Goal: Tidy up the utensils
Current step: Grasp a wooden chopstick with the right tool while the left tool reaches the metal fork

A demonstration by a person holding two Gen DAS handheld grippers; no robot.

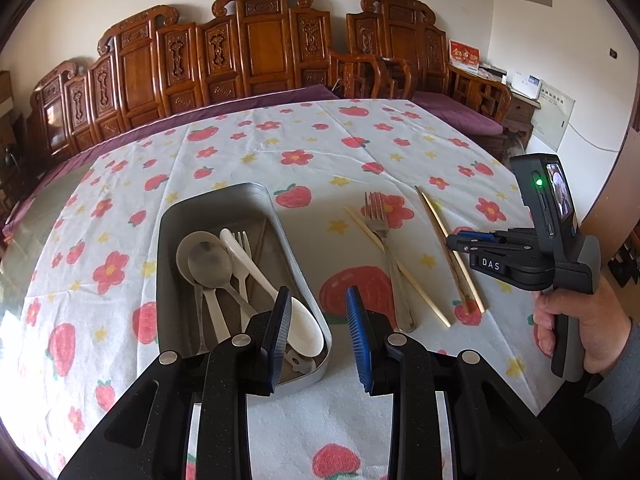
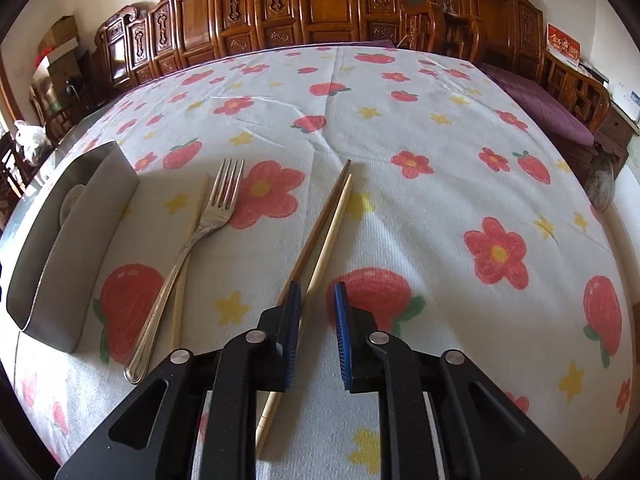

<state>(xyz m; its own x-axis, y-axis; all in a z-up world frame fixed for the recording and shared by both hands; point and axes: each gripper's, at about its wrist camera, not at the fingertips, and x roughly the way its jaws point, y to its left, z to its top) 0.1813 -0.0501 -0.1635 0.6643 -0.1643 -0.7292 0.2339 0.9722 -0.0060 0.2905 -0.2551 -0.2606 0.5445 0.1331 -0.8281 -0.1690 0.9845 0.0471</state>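
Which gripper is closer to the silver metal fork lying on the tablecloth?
Left. The left gripper hovers beside the fork's handle; the right gripper sits over the chopsticks further away.

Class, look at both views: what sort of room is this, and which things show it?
Probably a home living or dining room: a carved wooden bench with purple cushions along the wall, a table under a strawberry-print cloth, and a metal tray of utensils.

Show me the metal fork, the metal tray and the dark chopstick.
metal fork (image 2: 182, 252), right wrist view, on its neck.
metal tray (image 1: 236, 196), left wrist view, far rim.
dark chopstick (image 2: 320, 216), right wrist view, mid-shaft.
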